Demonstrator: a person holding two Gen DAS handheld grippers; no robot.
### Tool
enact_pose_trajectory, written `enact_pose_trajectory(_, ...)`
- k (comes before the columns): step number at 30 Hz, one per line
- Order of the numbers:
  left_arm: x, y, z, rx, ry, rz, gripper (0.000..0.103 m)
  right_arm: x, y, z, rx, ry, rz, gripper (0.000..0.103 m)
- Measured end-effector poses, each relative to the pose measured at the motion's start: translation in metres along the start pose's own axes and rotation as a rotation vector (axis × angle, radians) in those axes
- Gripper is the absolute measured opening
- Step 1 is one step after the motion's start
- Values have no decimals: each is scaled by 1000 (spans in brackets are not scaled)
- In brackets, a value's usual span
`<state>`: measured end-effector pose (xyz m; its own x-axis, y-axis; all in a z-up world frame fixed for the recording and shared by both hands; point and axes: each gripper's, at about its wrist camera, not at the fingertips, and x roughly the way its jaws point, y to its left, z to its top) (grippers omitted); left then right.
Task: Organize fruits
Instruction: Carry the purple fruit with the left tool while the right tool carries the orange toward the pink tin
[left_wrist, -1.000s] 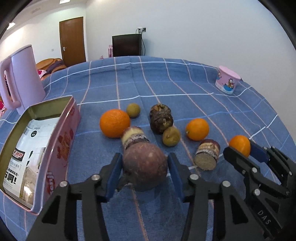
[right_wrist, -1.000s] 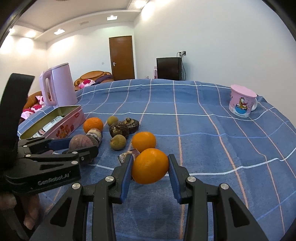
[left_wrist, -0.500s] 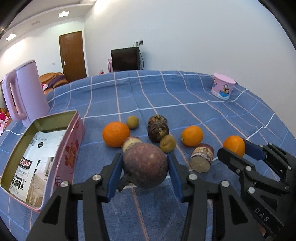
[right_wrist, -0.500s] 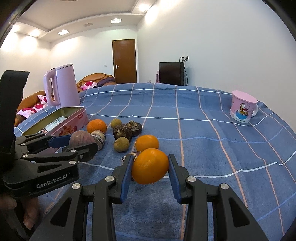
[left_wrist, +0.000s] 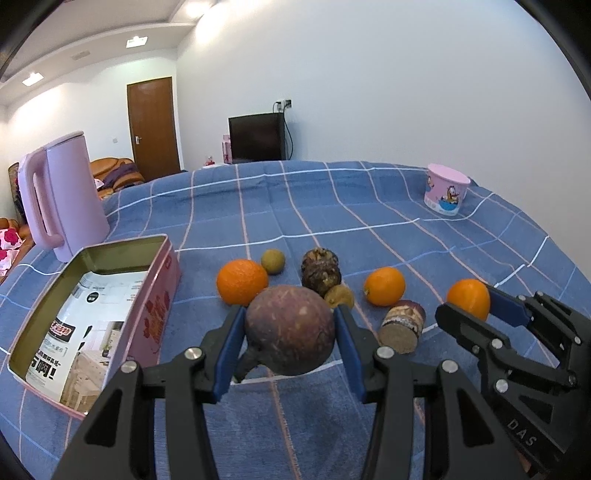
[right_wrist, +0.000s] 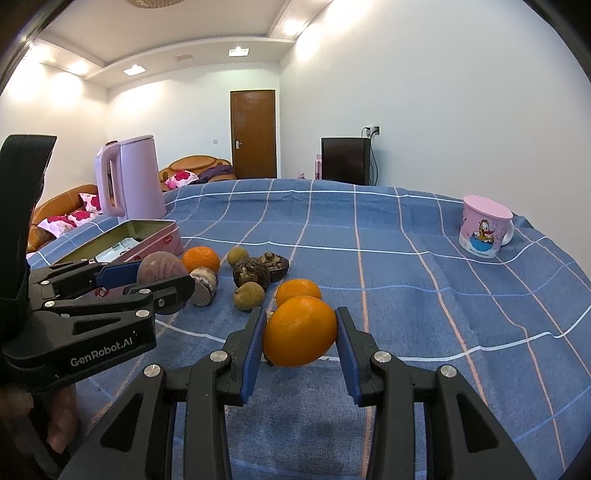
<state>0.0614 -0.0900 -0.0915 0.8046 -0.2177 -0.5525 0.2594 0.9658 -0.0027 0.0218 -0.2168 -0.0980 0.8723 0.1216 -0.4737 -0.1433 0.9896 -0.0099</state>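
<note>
The left gripper (left_wrist: 290, 341) clamps a purple fruit (left_wrist: 290, 329) clear of the cloth; the right gripper (right_wrist: 300, 341) pinches an orange (right_wrist: 300, 335). The pink tin (left_wrist: 157, 295) holds only printed paper, with 7 pieces on the blue cloth (left_wrist: 332, 206). Sorting looks barely begun.

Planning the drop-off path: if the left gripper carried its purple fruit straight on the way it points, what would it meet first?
Probably the dark brown knobbly fruit just behind the round purple fruit held by the left gripper; depth is uncertain.
</note>
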Motion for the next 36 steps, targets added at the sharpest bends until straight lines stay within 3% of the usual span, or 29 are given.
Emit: enact_pose_trajectory(36, -23, 3, -3, -11, -133, 13, 51, -14, 4, -3, -28, -96, 0, 40)
